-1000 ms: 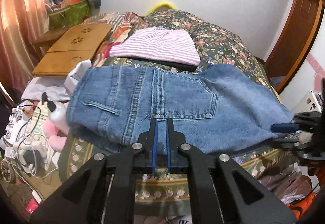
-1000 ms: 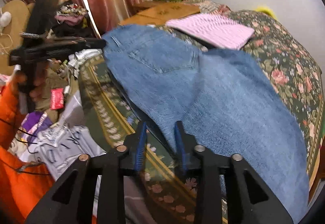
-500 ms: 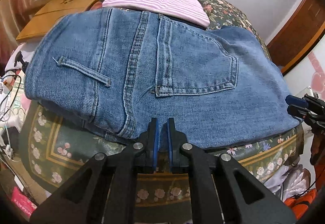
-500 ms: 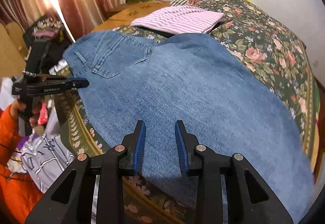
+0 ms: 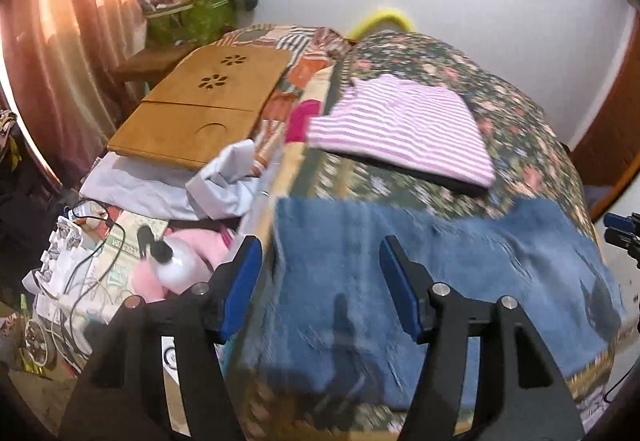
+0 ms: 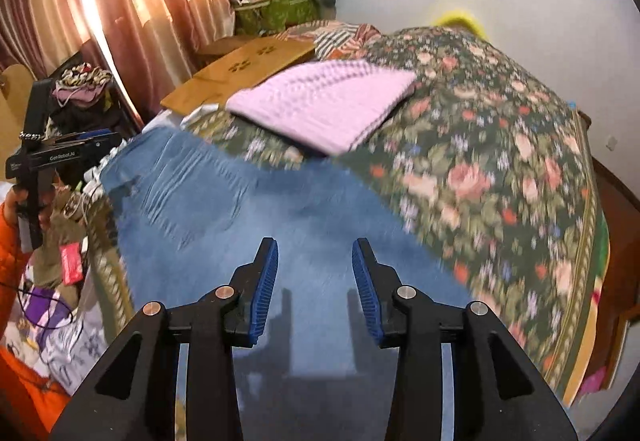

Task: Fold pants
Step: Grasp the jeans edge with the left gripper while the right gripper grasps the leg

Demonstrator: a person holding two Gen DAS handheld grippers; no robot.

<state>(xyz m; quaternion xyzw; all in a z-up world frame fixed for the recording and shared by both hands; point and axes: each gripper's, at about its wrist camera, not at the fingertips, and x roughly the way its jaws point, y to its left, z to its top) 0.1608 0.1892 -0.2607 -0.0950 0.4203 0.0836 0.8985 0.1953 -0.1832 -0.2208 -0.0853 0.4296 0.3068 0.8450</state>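
Blue jeans (image 5: 460, 281) lie folded flat on the near part of a floral bedspread (image 5: 520, 129); they also show in the right wrist view (image 6: 248, 217). My left gripper (image 5: 320, 281) is open and empty, held above the jeans' left edge. My right gripper (image 6: 314, 285) is open and empty, above the jeans. The right gripper's blue tips (image 5: 618, 227) show at the right edge of the left wrist view. The left gripper (image 6: 64, 153) shows at the left of the right wrist view. Both views are motion-blurred.
A folded pink striped garment (image 5: 400, 129) lies on the bed behind the jeans. A wooden lap tray (image 5: 200, 109) and white cloth (image 5: 160, 185) sit left of the bed. Cables and clutter (image 5: 80, 273) cover the floor at left. Curtains (image 6: 120, 1) hang at left.
Both grippers have pulled back and up from the jeans. My left gripper, shut before, is now wide open. My right gripper has opened wider. The jeans lie flat on the bed.
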